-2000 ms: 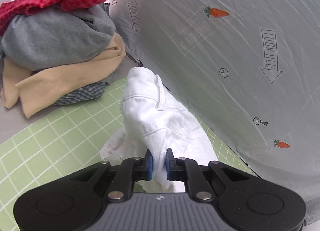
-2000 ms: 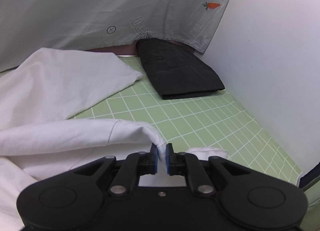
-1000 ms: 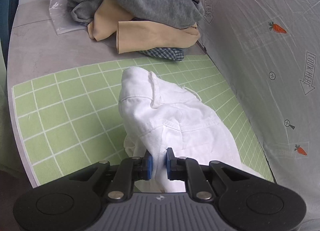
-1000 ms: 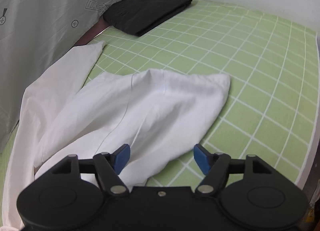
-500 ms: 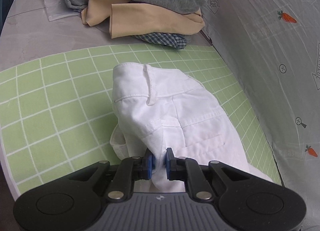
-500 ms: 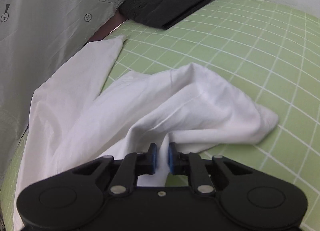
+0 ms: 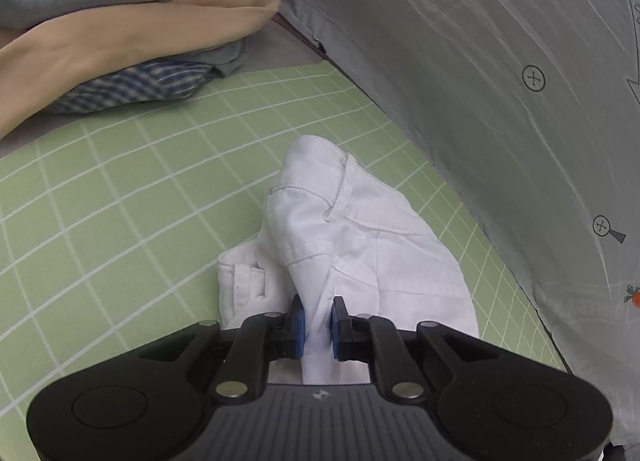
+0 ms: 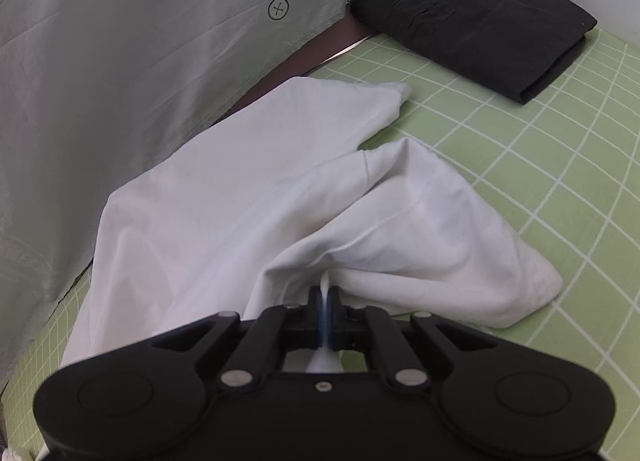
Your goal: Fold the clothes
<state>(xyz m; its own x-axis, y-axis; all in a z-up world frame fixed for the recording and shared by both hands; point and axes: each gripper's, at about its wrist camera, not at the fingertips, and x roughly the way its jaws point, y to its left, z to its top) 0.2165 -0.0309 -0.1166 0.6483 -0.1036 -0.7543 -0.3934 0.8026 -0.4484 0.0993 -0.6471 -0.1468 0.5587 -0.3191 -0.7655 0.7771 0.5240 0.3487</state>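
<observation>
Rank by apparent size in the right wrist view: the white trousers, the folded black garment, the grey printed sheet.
1. grey printed sheet and white trousers: similar spans, and the trousers lie nearer the camera, so unranked.
2. folded black garment: clearly smallest, though farthest away.

White trousers crumpled on green grid mat, waistband raised, legs spread flat.

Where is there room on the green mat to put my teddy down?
Bare green mat lies left of the white trousers, below the clothes pile. More lies right of them, below the folded black garment. The grey sheet side is crowded.
</observation>
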